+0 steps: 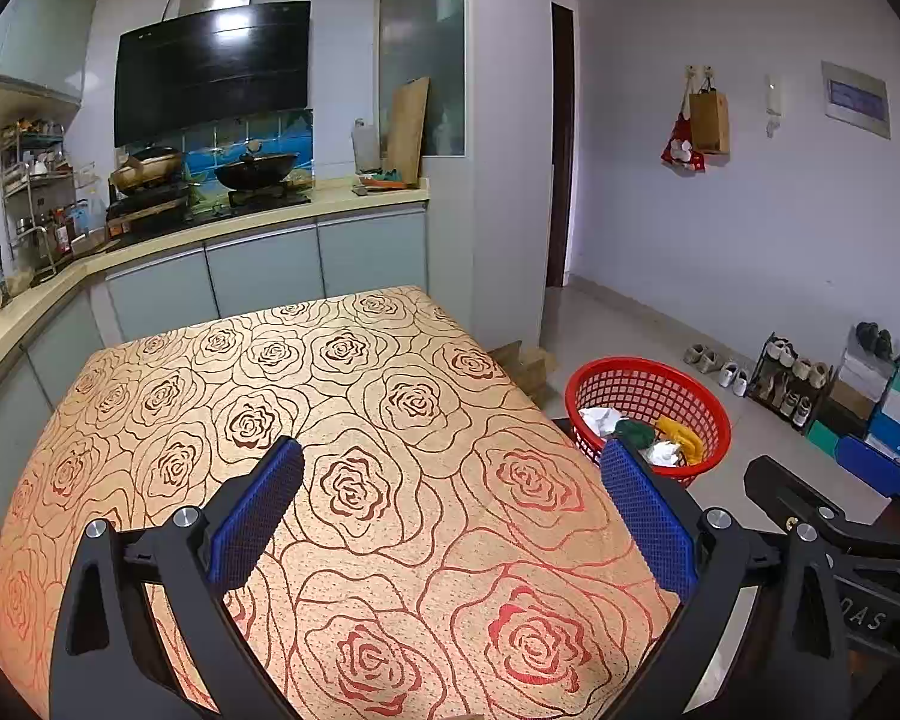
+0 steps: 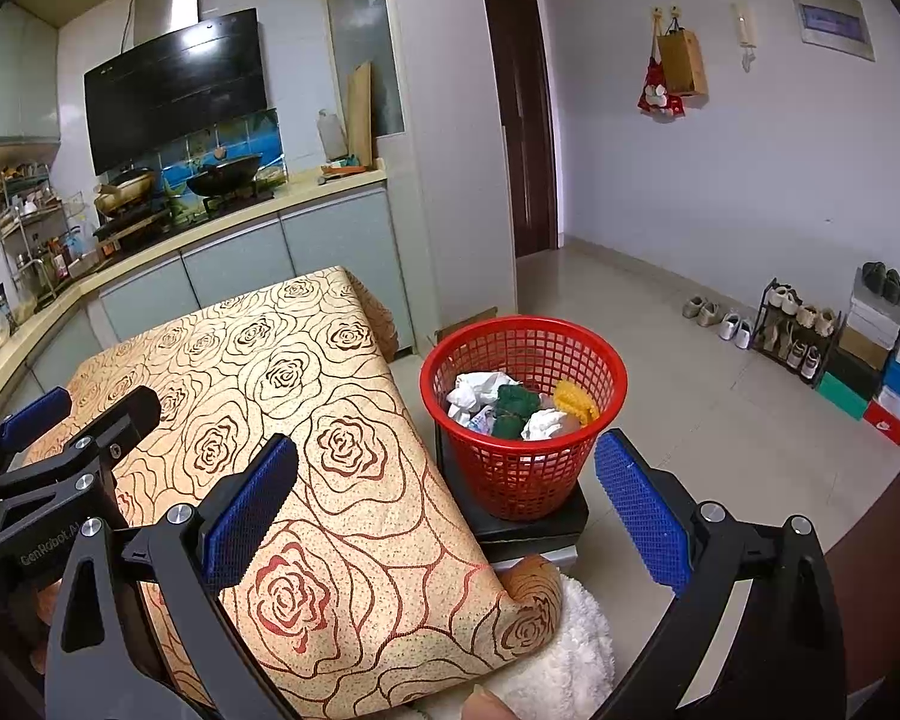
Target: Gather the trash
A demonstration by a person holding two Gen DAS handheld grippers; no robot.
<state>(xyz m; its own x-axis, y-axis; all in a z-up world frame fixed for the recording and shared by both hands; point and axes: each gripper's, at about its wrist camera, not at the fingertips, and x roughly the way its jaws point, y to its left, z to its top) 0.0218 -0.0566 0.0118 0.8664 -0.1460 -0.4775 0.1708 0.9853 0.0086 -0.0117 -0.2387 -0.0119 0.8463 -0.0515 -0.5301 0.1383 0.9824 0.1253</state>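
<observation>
A red mesh basket (image 2: 525,420) stands on a dark box to the right of the table; it also shows in the left wrist view (image 1: 648,414). It holds crumpled white paper (image 2: 474,390), a green wad (image 2: 513,405) and a yellow piece (image 2: 573,399). My left gripper (image 1: 450,510) is open and empty above the rose-patterned tablecloth (image 1: 354,396). My right gripper (image 2: 447,498) is open and empty above the table's right edge (image 2: 354,396), just in front of the basket. The left gripper shows at the left of the right wrist view (image 2: 72,414).
A kitchen counter (image 1: 258,222) with a stove and wok runs behind the table. A shoe rack (image 2: 798,330) and stacked shoe boxes (image 2: 888,378) line the right wall. A white fluffy cloth (image 2: 564,660) lies under the table's near corner. Tiled floor (image 2: 690,372) lies right of the basket.
</observation>
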